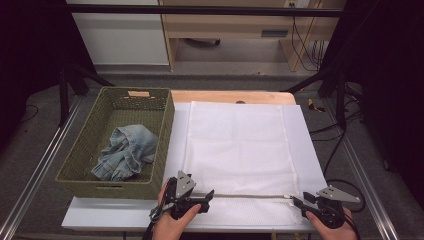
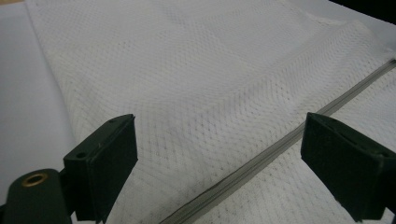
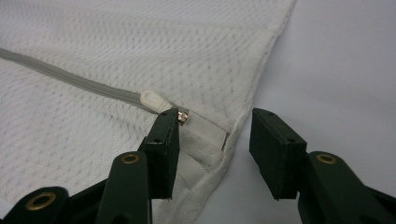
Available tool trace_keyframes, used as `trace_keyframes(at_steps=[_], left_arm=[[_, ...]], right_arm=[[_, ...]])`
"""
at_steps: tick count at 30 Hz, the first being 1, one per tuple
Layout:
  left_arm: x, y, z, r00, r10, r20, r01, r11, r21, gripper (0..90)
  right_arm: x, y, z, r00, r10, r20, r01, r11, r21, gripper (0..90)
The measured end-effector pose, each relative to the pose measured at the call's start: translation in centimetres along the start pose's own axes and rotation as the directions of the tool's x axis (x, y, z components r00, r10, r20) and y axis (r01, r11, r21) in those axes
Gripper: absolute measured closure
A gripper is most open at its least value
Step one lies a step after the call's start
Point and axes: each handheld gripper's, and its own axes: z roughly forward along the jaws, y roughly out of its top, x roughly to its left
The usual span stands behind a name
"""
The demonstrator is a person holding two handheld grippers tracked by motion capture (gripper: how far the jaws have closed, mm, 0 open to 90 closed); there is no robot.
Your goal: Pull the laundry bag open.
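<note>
A white mesh laundry bag [image 1: 240, 145] lies flat on the table, its grey zipper [image 1: 250, 195] running across near the front edge. My left gripper [image 1: 209, 196] is at the zipper's left end and stands open. In the left gripper view the jaws [image 2: 219, 154] straddle the zipper [image 2: 261, 161] just above the mesh [image 2: 187, 70]. My right gripper [image 1: 296, 201] is at the zipper's right end. There the gripper [image 3: 215, 140] stands partly open around the bag's hemmed corner, one jaw beside the white zipper pull [image 3: 152, 99]. The pads do not press the fabric.
A green woven basket [image 1: 165, 130] stands at the table's left with crumpled blue jeans [image 1: 127, 152] inside. A white sheet [image 1: 310, 150] covers the tabletop under the bag. The wooden table edge [image 1: 225, 96] is at the far side, and cables lie on the floor to the right.
</note>
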Motion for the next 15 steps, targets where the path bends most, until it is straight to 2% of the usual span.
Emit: trace_keyframes(at_steps=[1,5,8,9,11,13,15], left_arm=[[0.0,0.0,0.0,1.0,0.0,0.0,0.0,1.0,0.0,10.5],[-0.1,0.1,0.0,1.0,0.005,0.002,-0.005,1.0,0.001,10.6],[-0.2,0.1,0.0,1.0,0.006,0.003,-0.006,1.0,0.001,10.7],[-0.2,0.1,0.0,1.0,0.006,0.003,-0.006,1.0,0.001,10.7],[-0.3,0.1,0.0,0.9999,0.012,0.0,-0.012,0.9999,0.0,10.9],[-0.3,0.1,-0.1,0.9999,0.014,-0.001,-0.014,0.9999,-0.001,11.0],[-0.4,0.2,-0.1,0.9999,0.012,-0.003,-0.013,0.9999,-0.005,11.3]], right_arm=[[0.0,0.0,0.0,1.0,0.0,0.0,0.0,1.0,0.0,52.7],[0.6,0.0,0.6,0.9984,-0.056,0.005,0.056,0.998,0.04,53.8],[1.0,0.0,0.8,0.9951,-0.096,0.024,0.095,0.994,0.05,56.6],[1.0,0.0,0.8,0.9951,-0.096,0.024,0.095,0.994,0.05,56.6],[1.2,-0.1,0.7,0.9925,-0.119,0.028,0.117,0.992,0.052,68.6],[1.3,-0.1,0.6,0.9909,-0.133,0.024,0.131,0.99,0.056,71.9],[1.6,0.1,0.6,0.9902,-0.136,0.031,0.134,0.989,0.066,82.4]])
